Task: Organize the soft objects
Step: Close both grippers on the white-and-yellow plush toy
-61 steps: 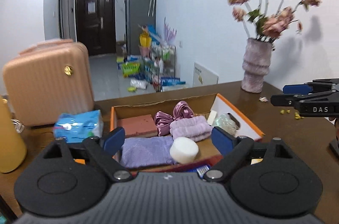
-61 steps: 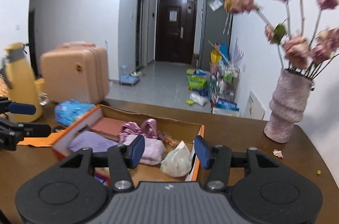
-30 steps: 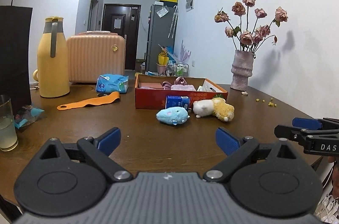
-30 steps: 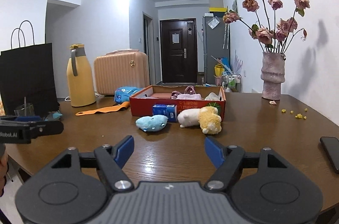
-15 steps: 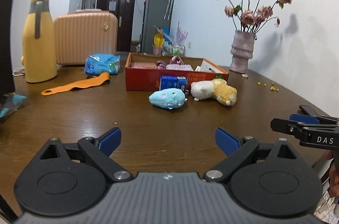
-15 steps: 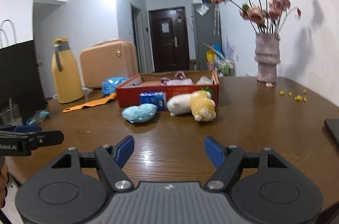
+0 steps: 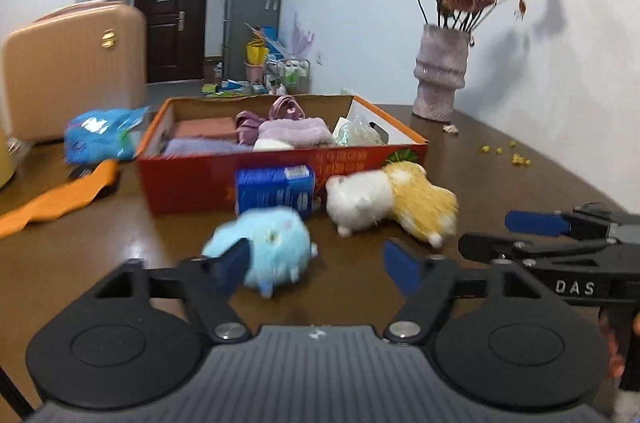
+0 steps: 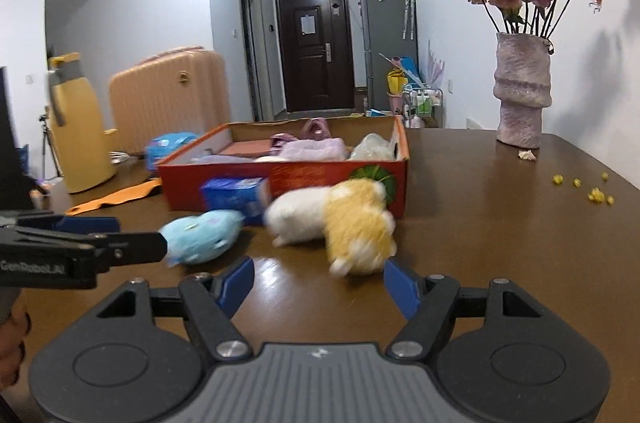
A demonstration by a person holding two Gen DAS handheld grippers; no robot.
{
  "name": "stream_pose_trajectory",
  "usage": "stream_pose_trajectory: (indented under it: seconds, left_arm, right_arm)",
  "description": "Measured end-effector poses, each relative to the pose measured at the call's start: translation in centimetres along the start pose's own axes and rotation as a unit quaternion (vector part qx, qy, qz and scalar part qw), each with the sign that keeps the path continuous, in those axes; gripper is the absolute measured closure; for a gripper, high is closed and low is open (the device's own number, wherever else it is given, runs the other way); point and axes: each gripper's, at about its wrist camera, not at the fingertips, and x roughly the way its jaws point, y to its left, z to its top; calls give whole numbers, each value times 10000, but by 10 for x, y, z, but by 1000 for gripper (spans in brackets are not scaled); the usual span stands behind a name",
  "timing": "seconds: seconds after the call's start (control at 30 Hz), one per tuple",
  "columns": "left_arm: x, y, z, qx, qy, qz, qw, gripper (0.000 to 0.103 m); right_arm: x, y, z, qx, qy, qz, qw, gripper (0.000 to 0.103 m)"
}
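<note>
A light blue plush toy (image 7: 272, 247) lies on the brown table, just past my open left gripper (image 7: 318, 265); its left finger overlaps the toy's near side. A white plush (image 7: 358, 201) and a yellow plush (image 7: 424, 203) lie side by side in front of an orange-red box (image 7: 280, 163) holding folded purple and pink cloths. In the right wrist view my open right gripper (image 8: 318, 285) sits just short of the yellow plush (image 8: 358, 223), with the white plush (image 8: 296, 219) and blue plush (image 8: 200, 237) to its left. Both grippers are empty.
A blue tissue pack (image 7: 276, 189) leans on the box front. A blue packet (image 7: 102, 135), orange strap (image 7: 60, 201), pink suitcase (image 7: 72, 67) and yellow jug (image 8: 78, 123) stand at the left. A vase of flowers (image 7: 440, 71) stands at the right, with yellow crumbs (image 8: 592, 193).
Both grippers have moved forward across the table toward the plush toys, which now lie close in front of the fingertips. Both stay open.
</note>
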Motion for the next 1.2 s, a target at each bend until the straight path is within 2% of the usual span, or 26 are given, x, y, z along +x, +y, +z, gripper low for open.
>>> stream_pose_trajectory:
  seconds: [0.07, 0.2, 0.3, 0.4, 0.53, 0.7, 0.87, 0.93, 1.0, 1.03, 1.1, 1.2]
  left_arm:
    - [28, -1, 14, 113, 140, -118, 9998, 34]
    - [71, -4, 30, 198, 359, -375, 9985, 35]
    - [97, -3, 34, 4, 612, -501, 9969, 35]
    - [103, -4, 30, -117, 702, -562, 9959, 38]
    - [81, -14, 18, -75, 671, -846, 9941, 40]
    - [25, -23, -17, -188, 653, -921, 9934, 40]
    - [-30, -24, -52, -393, 697, -744, 9940, 40]
    - [-48, -22, -67, -500, 771, -640, 9937, 40]
    - [-61, -18, -79, -620, 811, -550, 9932, 47]
    - [-66, -16, -83, -707, 810, -543, 9927, 48]
    - [-74, -10, -87, -858, 778, -551, 9917, 50]
    - [-83, -10, -88, -823, 693, -497, 9930, 51]
  right_arm:
    - [30, -13, 11, 74, 140, -61, 9999, 35]
    - [80, -28, 25, 178, 409, 35, 9990, 52]
    - [97, -37, 25, 400, 425, 226, 9980, 59]
    - [92, -42, 19, 547, 449, 441, 9965, 62]
    - [62, -38, 6, 666, 556, 881, 9923, 63]
    - [10, -34, -22, 971, 653, 1233, 9854, 64]
    - [-29, -21, -46, 1212, 860, 1758, 9731, 64]
    - [-39, -10, -53, 1089, 883, 1836, 9730, 64]
    - [-49, 3, -60, 950, 871, 1884, 9736, 64]
    - [-52, 8, -61, 921, 874, 1912, 9733, 64]
    - [-57, 15, -63, 859, 875, 1940, 9733, 64]
    - [-61, 21, -64, 805, 868, 1937, 9739, 64]
